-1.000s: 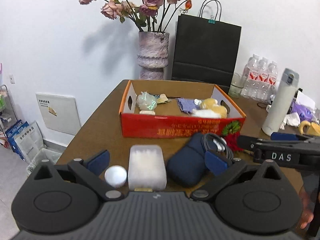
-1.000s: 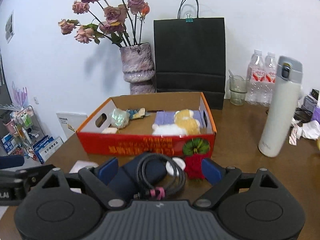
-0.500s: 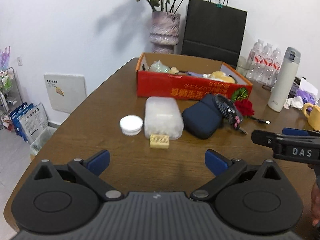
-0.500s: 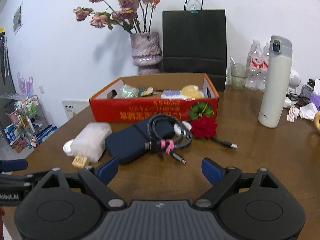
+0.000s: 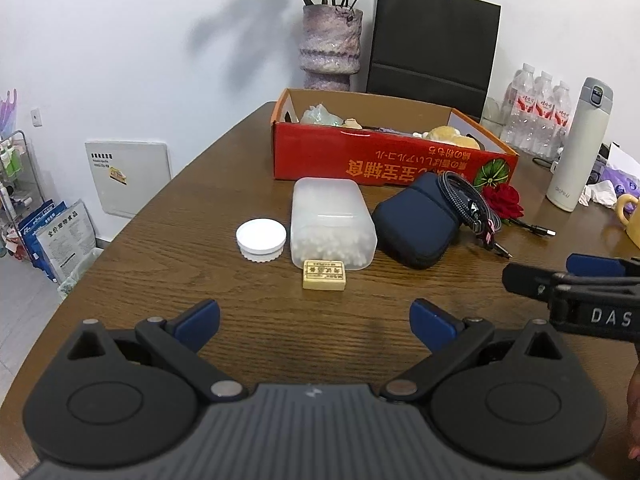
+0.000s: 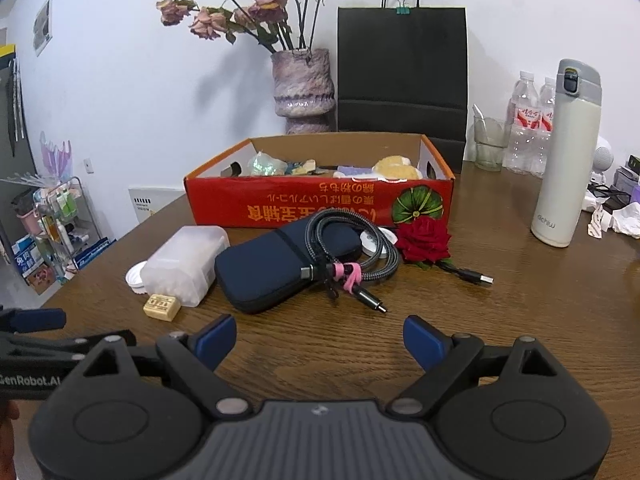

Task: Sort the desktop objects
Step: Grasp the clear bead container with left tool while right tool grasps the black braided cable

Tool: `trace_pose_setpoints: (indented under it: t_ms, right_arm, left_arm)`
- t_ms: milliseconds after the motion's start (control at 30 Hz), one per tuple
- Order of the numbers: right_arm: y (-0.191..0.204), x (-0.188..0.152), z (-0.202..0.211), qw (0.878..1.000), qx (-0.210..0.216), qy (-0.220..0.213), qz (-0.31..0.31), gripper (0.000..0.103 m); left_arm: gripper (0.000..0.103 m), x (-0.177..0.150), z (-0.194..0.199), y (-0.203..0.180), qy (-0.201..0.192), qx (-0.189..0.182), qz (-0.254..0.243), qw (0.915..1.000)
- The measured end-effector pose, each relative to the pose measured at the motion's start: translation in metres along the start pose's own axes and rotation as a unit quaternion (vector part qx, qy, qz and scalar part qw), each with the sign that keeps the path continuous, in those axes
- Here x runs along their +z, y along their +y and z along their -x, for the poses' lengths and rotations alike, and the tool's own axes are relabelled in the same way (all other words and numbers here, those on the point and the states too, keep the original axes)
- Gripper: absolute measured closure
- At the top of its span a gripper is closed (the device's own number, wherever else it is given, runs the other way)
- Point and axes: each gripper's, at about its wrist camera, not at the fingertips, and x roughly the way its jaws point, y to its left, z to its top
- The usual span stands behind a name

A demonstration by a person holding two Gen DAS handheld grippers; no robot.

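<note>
A row of loose items lies on the brown table in front of an open red cardboard box (image 5: pixel 392 160) (image 6: pixel 320 204). From left: a white round lid (image 5: pixel 261 239), a frosted plastic box of cotton swabs (image 5: pixel 332 222) (image 6: pixel 184 260), a small yellow block (image 5: pixel 324 275) (image 6: pixel 162 307), a navy pouch (image 5: pixel 418 222) (image 6: pixel 272 268), a coiled braided cable (image 6: pixel 348 252) and a red rose (image 6: pixel 425 240). My left gripper (image 5: pixel 314 322) is open and empty, short of the yellow block. My right gripper (image 6: pixel 320 340) is open and empty, short of the pouch and cable.
A vase of dried roses (image 6: pixel 303 80) and a black paper bag (image 6: pixel 402 72) stand behind the box. A white thermos (image 6: pixel 566 152), water bottles (image 5: pixel 538 114), a glass (image 6: pixel 488 142) and crumpled tissues (image 6: pixel 624 220) crowd the right. The table's left edge drops to floor clutter.
Both grippers have drawn back from the objects and sunk lower. The swab box, pouch and cable, earlier right between the fingers, now lie well ahead of them. Both stay open.
</note>
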Motion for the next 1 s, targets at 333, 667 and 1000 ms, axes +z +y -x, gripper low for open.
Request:
trace_pose_setpoints:
  t_ms: [333,667,1000]
  right_arm:
    - [-0.008,0.001,-0.023,1.0,-0.004,0.017,-0.009,0.013]
    - [-0.005,0.005,-0.046,1.0,0.005,0.02,0.007,0.013]
    - [-0.003,0.01,-0.072,0.998,0.048,0.032,0.018,0.019]
  left_arm:
    - [0.0,0.006,-0.023,0.0,0.012,-0.002,0.007,0.9999]
    - [0.004,0.017,-0.054,-0.001,0.009,-0.011,0.005,0.9999]
    - [0.038,0.026,-0.076,0.002,0.007,-0.025,0.002,0.9997]
